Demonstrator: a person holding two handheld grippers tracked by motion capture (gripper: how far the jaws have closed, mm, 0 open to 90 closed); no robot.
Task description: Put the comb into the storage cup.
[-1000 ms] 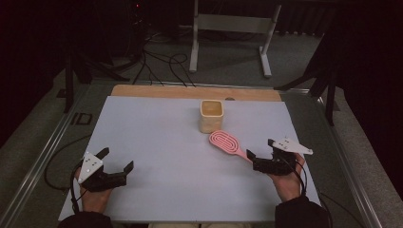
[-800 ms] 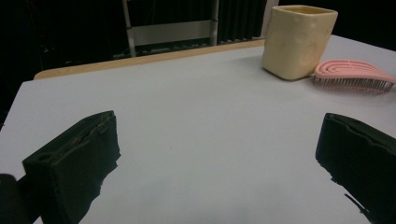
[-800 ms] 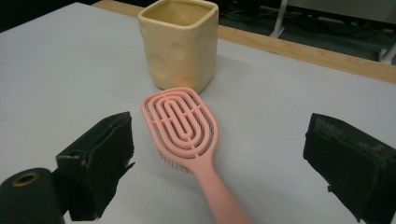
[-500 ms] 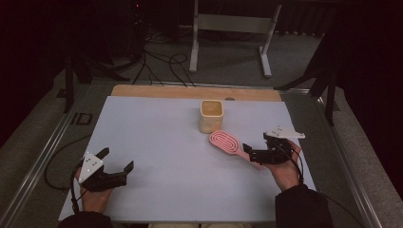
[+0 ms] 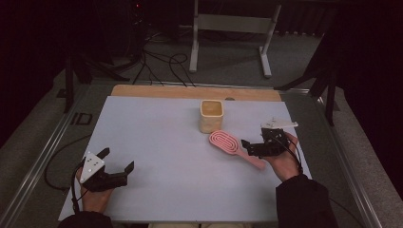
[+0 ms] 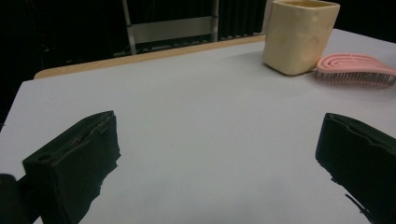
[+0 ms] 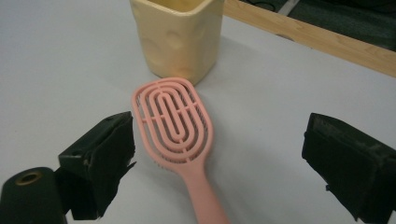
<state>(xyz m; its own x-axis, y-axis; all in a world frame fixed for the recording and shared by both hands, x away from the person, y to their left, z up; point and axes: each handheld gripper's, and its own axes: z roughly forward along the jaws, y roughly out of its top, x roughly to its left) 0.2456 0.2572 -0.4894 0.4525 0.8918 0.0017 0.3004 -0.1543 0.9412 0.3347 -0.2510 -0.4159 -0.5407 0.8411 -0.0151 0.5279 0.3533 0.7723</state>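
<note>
Two fingers of my right gripper [image 7: 219, 163] are wide apart around the pink brush [image 7: 175, 126] (lying just before the yellow cup [image 7: 180, 35]), ready to pinch. My left gripper [image 5: 114, 168] waits open too.

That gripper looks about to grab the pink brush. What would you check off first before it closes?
1. Right gripper jaws open wide: ok.
2. Pink hairbrush handle lies between the jaws: ok.
3. Brush flat on the table, bristles down: ok.
4. Yellow cup clear of the jaws, though the brush head lies close to it: ok.
5. Left gripper open and far from the brush: ok.
6. Jaws low enough to catch the handle: cannot tell.
</note>
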